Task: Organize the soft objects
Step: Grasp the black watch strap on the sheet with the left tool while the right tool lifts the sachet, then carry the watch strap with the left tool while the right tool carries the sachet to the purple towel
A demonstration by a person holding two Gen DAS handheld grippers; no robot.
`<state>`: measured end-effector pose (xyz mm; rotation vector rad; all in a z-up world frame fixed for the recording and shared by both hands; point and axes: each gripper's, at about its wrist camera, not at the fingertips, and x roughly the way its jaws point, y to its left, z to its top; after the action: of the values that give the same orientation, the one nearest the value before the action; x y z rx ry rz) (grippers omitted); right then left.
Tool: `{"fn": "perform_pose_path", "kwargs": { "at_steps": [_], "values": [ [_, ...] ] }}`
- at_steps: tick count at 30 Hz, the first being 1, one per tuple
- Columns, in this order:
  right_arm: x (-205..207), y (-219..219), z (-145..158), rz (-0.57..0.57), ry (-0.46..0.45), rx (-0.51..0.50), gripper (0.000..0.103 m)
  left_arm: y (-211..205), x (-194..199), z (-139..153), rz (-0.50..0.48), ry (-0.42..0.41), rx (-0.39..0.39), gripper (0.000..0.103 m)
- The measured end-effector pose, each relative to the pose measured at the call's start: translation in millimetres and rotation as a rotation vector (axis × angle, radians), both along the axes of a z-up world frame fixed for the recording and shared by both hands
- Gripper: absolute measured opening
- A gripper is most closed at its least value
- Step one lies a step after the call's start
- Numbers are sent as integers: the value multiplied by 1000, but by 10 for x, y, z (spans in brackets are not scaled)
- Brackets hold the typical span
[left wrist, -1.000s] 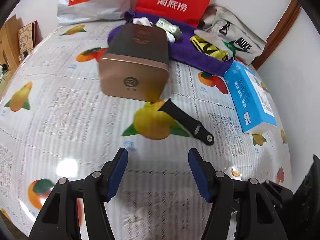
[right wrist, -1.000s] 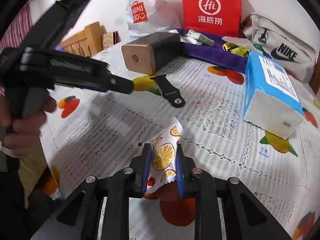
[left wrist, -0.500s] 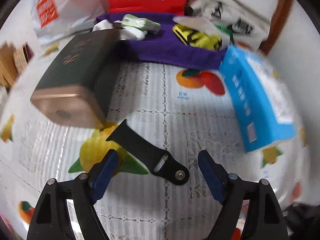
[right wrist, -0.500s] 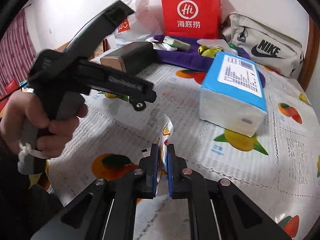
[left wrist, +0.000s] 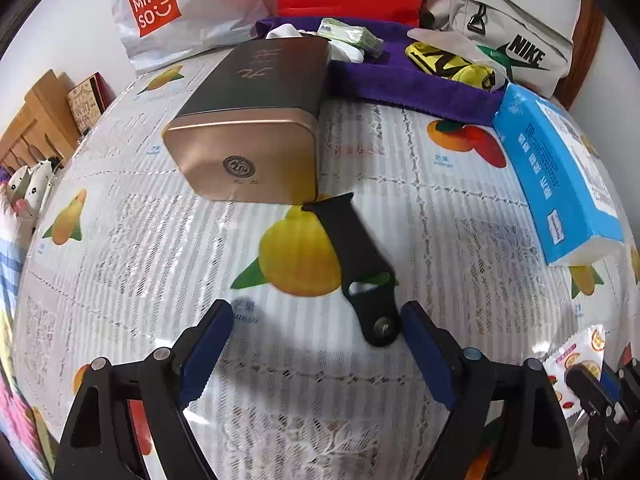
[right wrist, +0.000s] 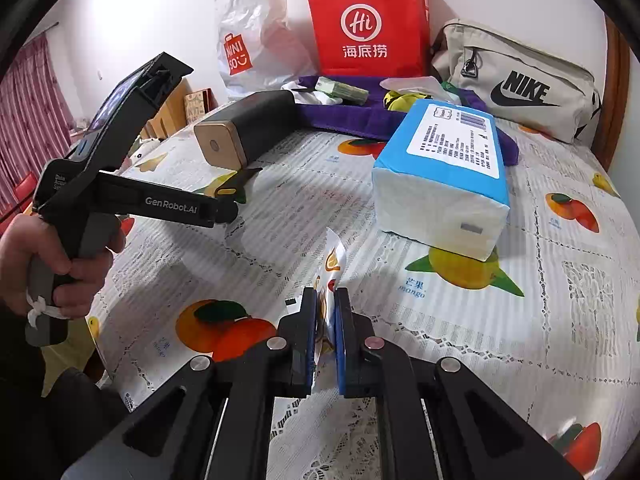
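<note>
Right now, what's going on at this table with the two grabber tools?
A person is tidying soft items on a fruit-print tablecloth with a handheld gripper in each hand. The right gripper is shut on a small fruit-print snack packet. The left gripper hovers over a black watch strap, its fingers just opened wide, not gripping it. The strap lies flat beside a gold-ended tin; a blue tissue pack sits nearby.

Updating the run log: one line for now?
left gripper: jaws open above watch strap | right gripper: shut on snack packet
</note>
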<state>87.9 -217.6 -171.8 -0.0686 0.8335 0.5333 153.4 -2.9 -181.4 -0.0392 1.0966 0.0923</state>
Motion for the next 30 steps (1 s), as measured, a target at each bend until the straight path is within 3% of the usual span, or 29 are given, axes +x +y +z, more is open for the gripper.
{"fn": "perform_pose_path", "kwargs": {
  "at_steps": [3,5,7,8,11,15,17,18,20,22,23,24,30],
  "values": [
    [-10,-34,30,-6,-8,-4,8,-58,82,-14,-16,-24,-16,83],
    [-10,-71,43,-15,-14,-10,8,-122,168,-21,-29,-59,-9,70],
    [3,-116,38,-29,-12,-16,8,-156,177,-5,-47,-88,-4,35],
    [12,-142,30,-40,-11,-20,8,-151,168,6,-60,-102,-13,27],
    [36,-204,11,-59,-6,-18,8,-125,136,0,-73,-108,-33,22],
    [75,-278,27,-89,-4,-18,8,-118,78,11,-91,-97,-12,25],
    [107,-297,29,-105,-4,-25,8,-109,116,3,-81,-90,-8,41],
    [123,-299,27,-109,0,-27,8,-111,147,-14,-71,-88,-6,54],
    [160,-289,17,-118,7,-33,8,-121,161,-42,-69,-110,12,59],
    [179,-260,18,-121,4,-43,8,-122,151,-48,-64,-127,10,56],
    [188,-238,21,-121,3,-45,8,-119,141,-41,-70,-136,8,49],
    [195,-224,20,-122,6,-45,8,-109,133,-28,-68,-143,10,26],
    [185,-149,68,-142,1,-36,8,25,112,-6,-69,-133,-87,20]
  ]
}}
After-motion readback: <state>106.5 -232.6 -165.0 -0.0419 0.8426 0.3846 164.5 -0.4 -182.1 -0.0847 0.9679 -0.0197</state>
